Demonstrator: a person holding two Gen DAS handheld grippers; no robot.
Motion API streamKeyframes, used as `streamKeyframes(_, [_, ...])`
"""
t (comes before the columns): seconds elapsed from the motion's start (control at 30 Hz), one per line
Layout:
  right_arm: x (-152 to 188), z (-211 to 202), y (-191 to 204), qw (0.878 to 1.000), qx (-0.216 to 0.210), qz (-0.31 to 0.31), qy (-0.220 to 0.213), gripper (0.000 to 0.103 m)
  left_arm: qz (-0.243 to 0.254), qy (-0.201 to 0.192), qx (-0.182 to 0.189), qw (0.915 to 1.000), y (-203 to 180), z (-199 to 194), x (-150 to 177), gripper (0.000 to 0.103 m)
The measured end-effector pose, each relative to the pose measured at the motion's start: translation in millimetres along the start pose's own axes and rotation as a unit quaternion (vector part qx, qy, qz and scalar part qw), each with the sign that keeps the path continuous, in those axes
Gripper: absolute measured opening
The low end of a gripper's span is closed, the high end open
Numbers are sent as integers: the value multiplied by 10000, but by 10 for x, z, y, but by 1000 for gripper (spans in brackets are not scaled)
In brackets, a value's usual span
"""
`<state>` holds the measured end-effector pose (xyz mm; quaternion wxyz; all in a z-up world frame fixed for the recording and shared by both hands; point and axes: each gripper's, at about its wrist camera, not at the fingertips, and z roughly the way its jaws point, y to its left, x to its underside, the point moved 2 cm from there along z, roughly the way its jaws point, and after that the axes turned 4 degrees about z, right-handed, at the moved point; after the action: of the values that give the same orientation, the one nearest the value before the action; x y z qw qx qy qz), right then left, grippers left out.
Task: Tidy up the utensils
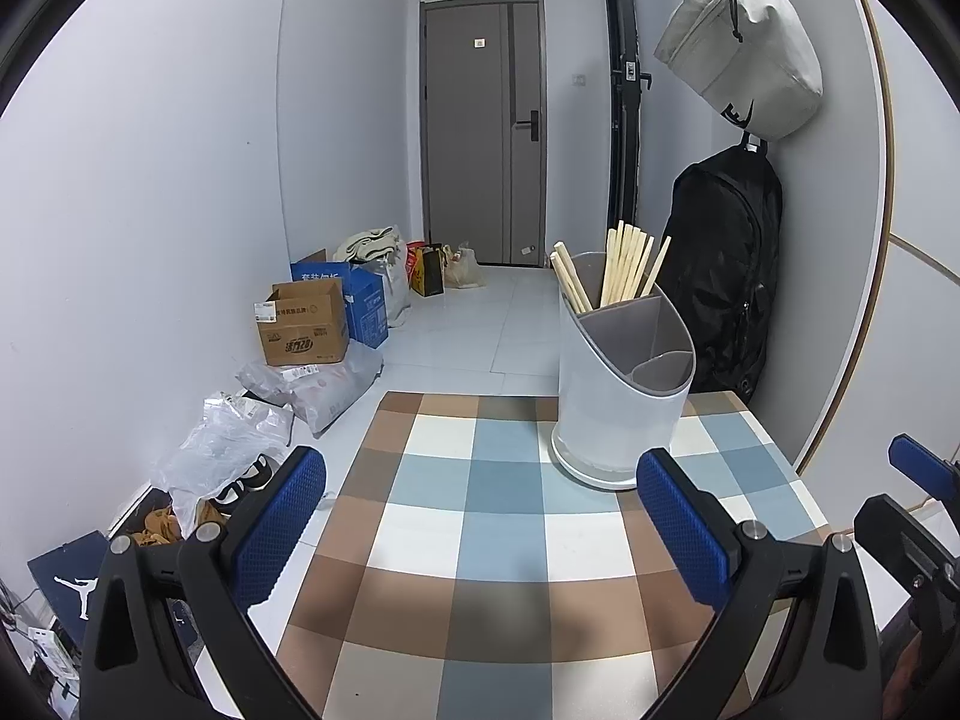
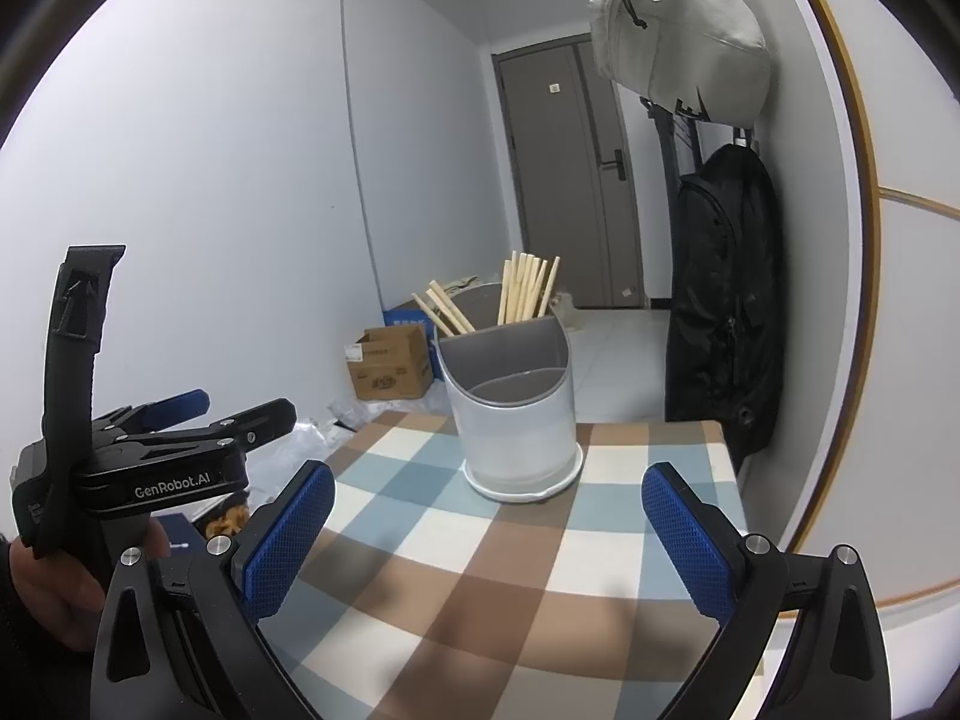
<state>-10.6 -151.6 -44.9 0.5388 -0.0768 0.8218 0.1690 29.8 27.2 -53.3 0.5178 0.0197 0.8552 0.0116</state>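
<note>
A white utensil holder [image 1: 618, 414] with grey inner compartments stands at the far right of the checked table [image 1: 480, 540]. Several wooden chopsticks [image 1: 624, 270] stand in its back compartments; the front compartments look empty. My left gripper [image 1: 480, 534] is open and empty, hovering above the table in front of the holder. My right gripper [image 2: 489, 540] is open and empty too, with the holder [image 2: 516, 426] and chopsticks [image 2: 522, 288] ahead of it. The left gripper also shows at the left of the right wrist view [image 2: 198, 408]; the right gripper's blue fingertip [image 1: 915, 459] shows at the right edge of the left wrist view.
A black backpack [image 1: 726, 276] and a grey bag [image 1: 744, 48] hang on the right wall beside the table. Cardboard boxes [image 1: 306, 324] and plastic bags [image 1: 228, 450] lie on the floor to the left. A closed door [image 1: 480, 132] is at the corridor's end.
</note>
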Motion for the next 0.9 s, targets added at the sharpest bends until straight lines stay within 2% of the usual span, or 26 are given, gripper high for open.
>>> streamKeyframes(0.9, [-17, 14, 2, 10000, 19, 27, -73, 103, 134, -117, 65, 9998, -62, -44, -15, 101])
